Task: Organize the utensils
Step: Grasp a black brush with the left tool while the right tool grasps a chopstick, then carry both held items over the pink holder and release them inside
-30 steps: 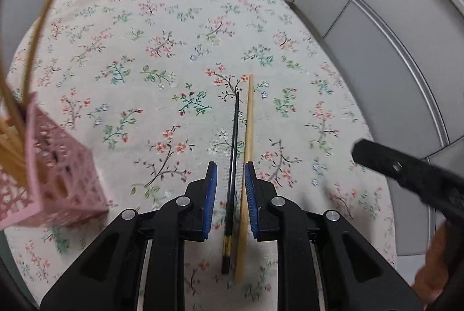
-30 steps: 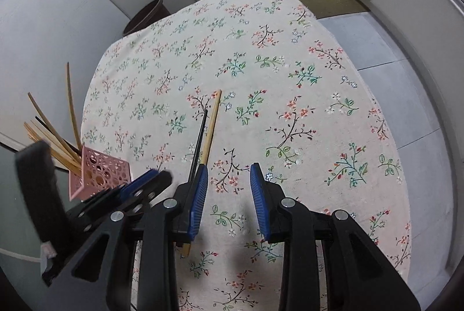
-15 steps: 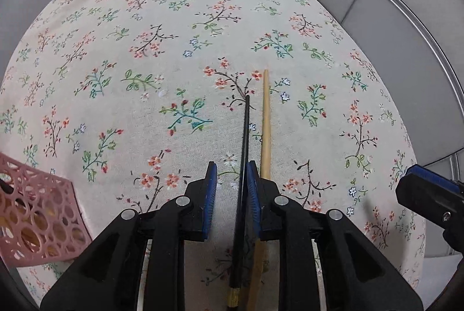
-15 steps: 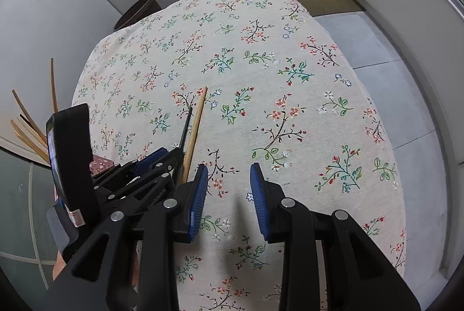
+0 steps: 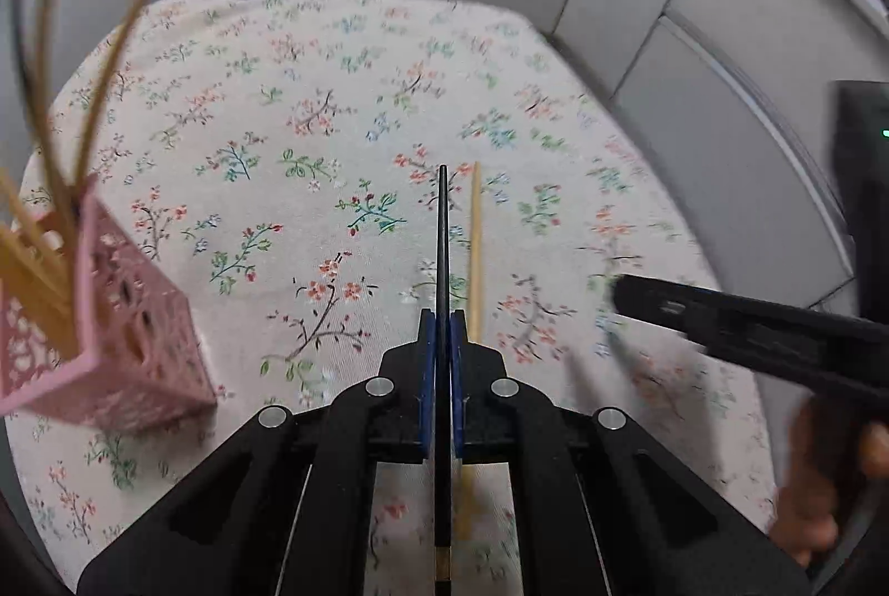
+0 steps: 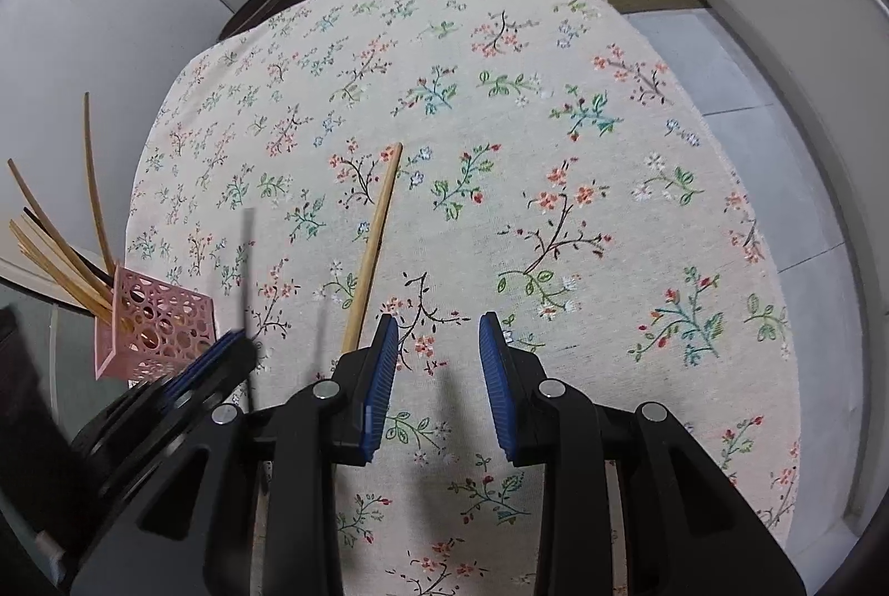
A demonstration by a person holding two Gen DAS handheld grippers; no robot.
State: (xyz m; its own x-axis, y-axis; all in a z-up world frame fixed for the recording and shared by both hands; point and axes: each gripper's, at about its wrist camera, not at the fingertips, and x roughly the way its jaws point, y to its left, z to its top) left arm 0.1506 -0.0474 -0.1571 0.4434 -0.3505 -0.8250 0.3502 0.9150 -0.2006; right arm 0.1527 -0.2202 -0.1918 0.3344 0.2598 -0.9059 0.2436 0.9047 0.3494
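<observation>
**Left gripper clamped on a black chopstick above a flowered table**

The left gripper had its blue pads pressed together on a black chopstick. The stick ran lengthwise between the fingers, its long axis in line with the gripper, the thin tip pointing to twelve o'clock in the left wrist view and the gold-capped butt end toward six o'clock. Just beside it, at its three o'clock side, a wooden chopstick lay flat on the floral tablecloth, nearly parallel, also pointing toward twelve.

A pink perforated holder stood at nine o'clock near the table edge, with several wooden chopsticks leaning out of it.

The right gripper hung over the cloth with its fingers partly apart and nothing between them. In its view the wooden chopstick slanted toward one o'clock, and the black one was only a blur at ten o'clock.
</observation>
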